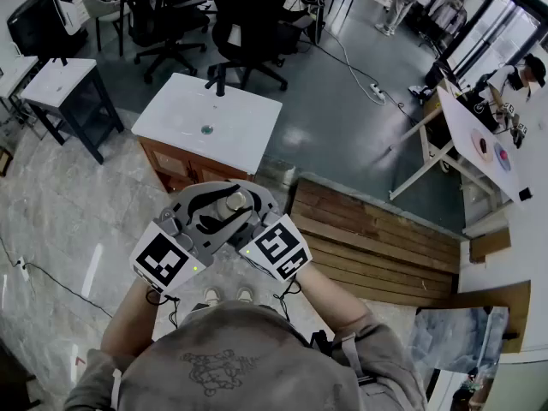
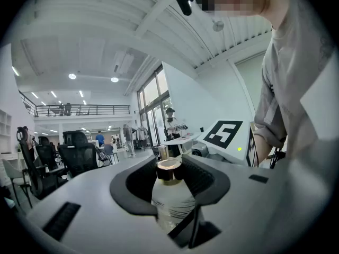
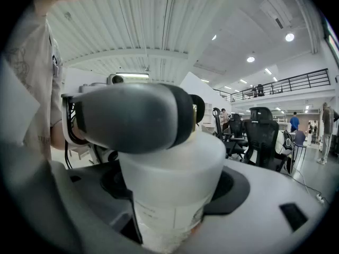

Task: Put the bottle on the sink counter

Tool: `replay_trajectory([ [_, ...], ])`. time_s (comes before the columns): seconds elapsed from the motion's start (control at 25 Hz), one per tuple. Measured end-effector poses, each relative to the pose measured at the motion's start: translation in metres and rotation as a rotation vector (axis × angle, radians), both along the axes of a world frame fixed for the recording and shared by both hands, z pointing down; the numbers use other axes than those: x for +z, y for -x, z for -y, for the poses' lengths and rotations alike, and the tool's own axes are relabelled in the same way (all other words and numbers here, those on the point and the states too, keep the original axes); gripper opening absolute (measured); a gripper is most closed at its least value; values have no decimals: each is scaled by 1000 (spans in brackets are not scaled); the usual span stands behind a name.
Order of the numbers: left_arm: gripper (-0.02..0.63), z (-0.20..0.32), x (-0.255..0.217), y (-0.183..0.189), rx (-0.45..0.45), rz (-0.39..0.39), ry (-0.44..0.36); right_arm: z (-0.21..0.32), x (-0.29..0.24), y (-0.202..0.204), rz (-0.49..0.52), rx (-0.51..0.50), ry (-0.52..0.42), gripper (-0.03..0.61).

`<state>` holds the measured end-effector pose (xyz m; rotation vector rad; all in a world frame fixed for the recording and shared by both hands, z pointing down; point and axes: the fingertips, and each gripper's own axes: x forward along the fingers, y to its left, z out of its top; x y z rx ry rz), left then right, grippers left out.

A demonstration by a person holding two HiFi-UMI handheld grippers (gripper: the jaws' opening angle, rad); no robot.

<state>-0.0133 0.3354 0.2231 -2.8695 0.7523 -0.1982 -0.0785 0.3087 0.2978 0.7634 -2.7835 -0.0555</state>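
A white translucent bottle with a dark-banded cap is held upright between both grippers, in front of the person's chest. My left gripper is shut on the bottle at its neck, just under the cap, in the left gripper view. My right gripper is shut on the wide body of the bottle, lower down. The left gripper's grey jaw crosses above the bottle in the right gripper view. The white sink counter with its black faucet stands ahead on a wooden cabinet, apart from the bottle.
Black office chairs stand behind the counter. A dark side table is at the left. Wooden planks lie on the floor at the right, with a white table beyond them. A cable and power strip run across the floor.
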Motion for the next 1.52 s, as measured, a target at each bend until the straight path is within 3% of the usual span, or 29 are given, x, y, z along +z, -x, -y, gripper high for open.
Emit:
replay_trajectory([
  [0.52, 153, -9, -1, -23, 10, 32, -34, -10, -6, -20, 19, -2, -5, 318],
  [0.88, 153, -3, 5, -47, -6, 37, 5, -3, 0, -44, 19, 1, -2, 318],
  [1.52, 153, 15, 17, -89, -37, 51, -9, 11, 10, -84, 26, -36, 0, 318],
])
